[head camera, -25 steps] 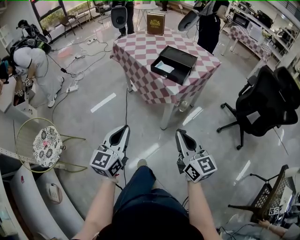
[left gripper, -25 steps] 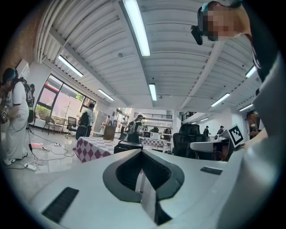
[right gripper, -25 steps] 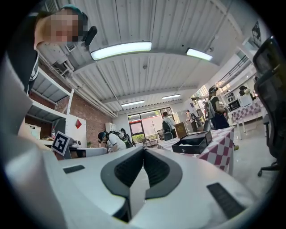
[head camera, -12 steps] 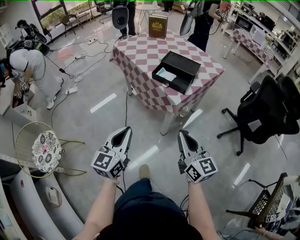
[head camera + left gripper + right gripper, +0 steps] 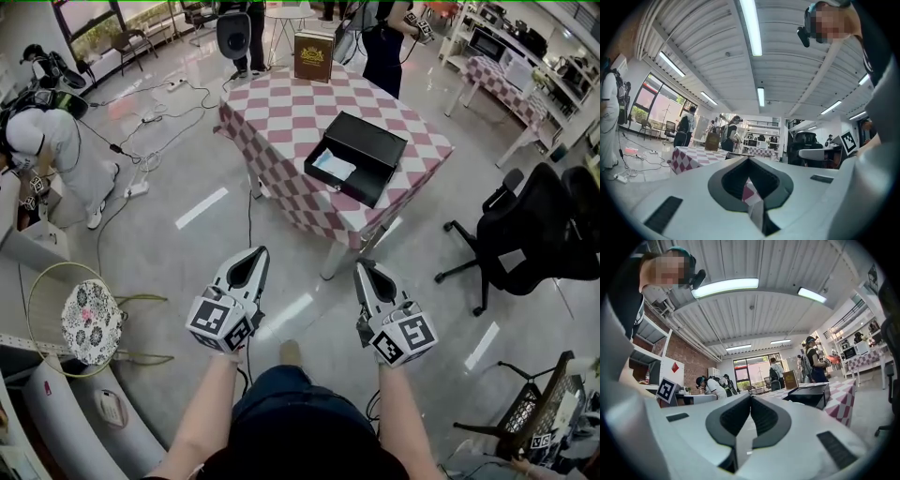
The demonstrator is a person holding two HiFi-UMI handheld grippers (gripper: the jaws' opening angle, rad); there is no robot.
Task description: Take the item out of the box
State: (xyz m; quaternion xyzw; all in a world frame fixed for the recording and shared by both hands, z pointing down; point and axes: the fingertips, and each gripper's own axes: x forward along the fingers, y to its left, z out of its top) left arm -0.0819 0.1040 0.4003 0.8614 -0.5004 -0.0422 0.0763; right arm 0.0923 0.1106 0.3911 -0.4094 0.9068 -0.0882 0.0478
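Note:
A black box lies open on the pink-and-white checkered table, well ahead of me across bare floor. A pale flat item rests inside its left half. My left gripper and right gripper are held side by side over the floor, short of the table, both pointing level toward it. Both are shut with nothing between the jaws. The right gripper view has the box ahead to the right of the shut right gripper. In the left gripper view the left gripper is shut, and the table stands beyond it to the left.
A brown upright box stands at the table's far edge, with people behind it. A black office chair is at the right. A round patterned stool and a bent-over person are at the left. Cables run over the floor.
Both grippers have moved forward together, staying shut. The table and box sit nearer and lower in the head view. The people behind the table have shifted.

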